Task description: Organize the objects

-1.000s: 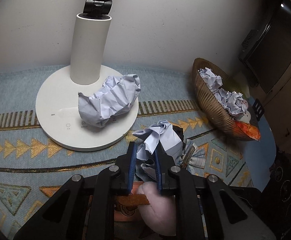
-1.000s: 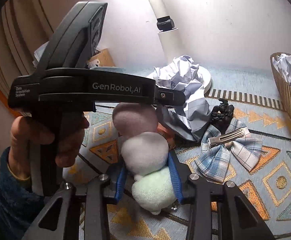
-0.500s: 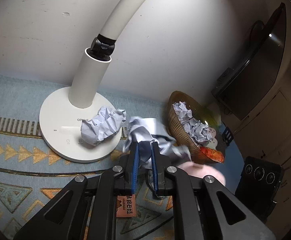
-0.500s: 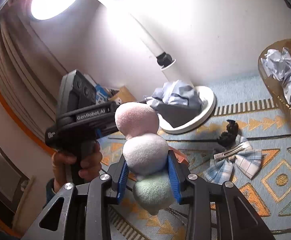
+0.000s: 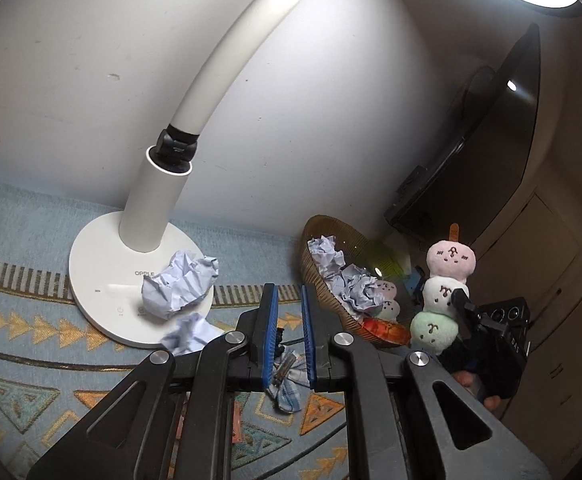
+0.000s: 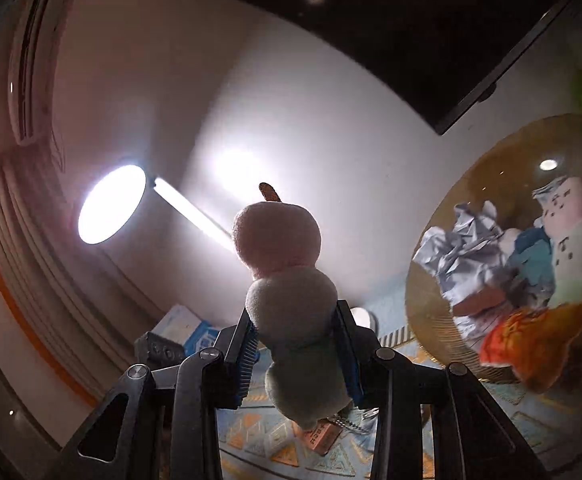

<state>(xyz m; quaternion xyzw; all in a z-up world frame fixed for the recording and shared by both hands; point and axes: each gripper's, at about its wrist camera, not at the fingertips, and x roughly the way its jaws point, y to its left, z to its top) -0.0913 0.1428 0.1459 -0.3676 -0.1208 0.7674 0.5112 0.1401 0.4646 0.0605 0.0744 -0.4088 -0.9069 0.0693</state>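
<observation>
1. Plush dango skewer [image 6: 291, 304] sits upright in R gripper [image 6: 297, 354], jaws clamped on its white middle ball; pink ball on top, green below.
2. L gripper [image 5: 289, 332] holds nothing, jaws narrow w/ a small gap, raised over rug [image 5: 31, 320].
3. Wicker basket [image 5: 319, 280] just beside the skewer, w/ crumpled paper + another plush inside.
4. Paper ball [image 5: 179, 284] rests on lamp base [image 5: 99, 280]; a second paper ball [image 5: 189, 334] at the base edge.
5. Plaid bow [image 5: 289, 384] lies on rug under L jaws.
</observation>
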